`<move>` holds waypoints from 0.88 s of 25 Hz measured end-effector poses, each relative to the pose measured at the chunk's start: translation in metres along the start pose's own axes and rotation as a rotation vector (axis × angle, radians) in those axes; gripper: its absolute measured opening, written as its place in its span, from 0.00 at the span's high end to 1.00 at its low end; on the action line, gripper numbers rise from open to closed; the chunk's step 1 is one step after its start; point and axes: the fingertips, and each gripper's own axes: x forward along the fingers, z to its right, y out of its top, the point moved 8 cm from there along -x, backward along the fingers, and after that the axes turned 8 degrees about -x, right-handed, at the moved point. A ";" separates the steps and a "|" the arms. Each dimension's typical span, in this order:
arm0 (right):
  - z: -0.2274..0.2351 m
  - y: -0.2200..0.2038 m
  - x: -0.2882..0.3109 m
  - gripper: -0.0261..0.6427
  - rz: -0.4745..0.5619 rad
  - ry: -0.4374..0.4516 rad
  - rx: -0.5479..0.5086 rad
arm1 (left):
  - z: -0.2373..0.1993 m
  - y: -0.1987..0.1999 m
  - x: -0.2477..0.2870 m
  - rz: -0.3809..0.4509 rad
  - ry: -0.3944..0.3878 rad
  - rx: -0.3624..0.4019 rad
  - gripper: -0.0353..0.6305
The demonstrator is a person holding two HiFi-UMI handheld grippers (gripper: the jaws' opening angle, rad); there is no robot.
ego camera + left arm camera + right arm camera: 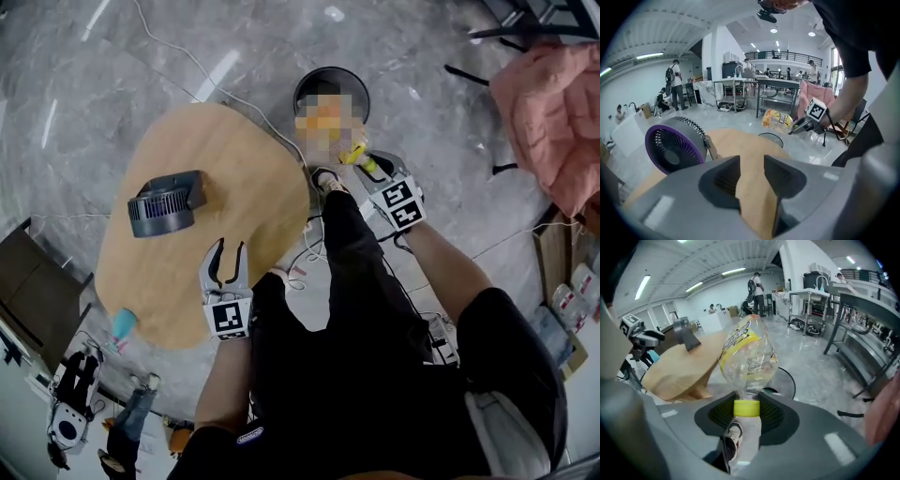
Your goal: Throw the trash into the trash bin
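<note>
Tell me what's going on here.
A person is clearing trash with tongs in each hand. The right tongs are clamped on the yellow-capped end of a clear plastic bottle, held in the air near the black trash bin on the floor; it has not been dropped in yet. The left tongs are open and empty over the wooden table, where a small fan stands.

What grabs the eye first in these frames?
The clear bottle with a yellow label, clamped at its cap in the right gripper, close to the black trash bin. Next, the purple-faced fan on the wooden table, with the open left gripper over the table's edge.
</note>
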 end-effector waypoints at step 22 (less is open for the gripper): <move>0.095 -0.028 0.192 0.71 -0.747 0.107 0.061 | -0.025 -0.015 -0.009 -0.030 0.090 -0.086 0.71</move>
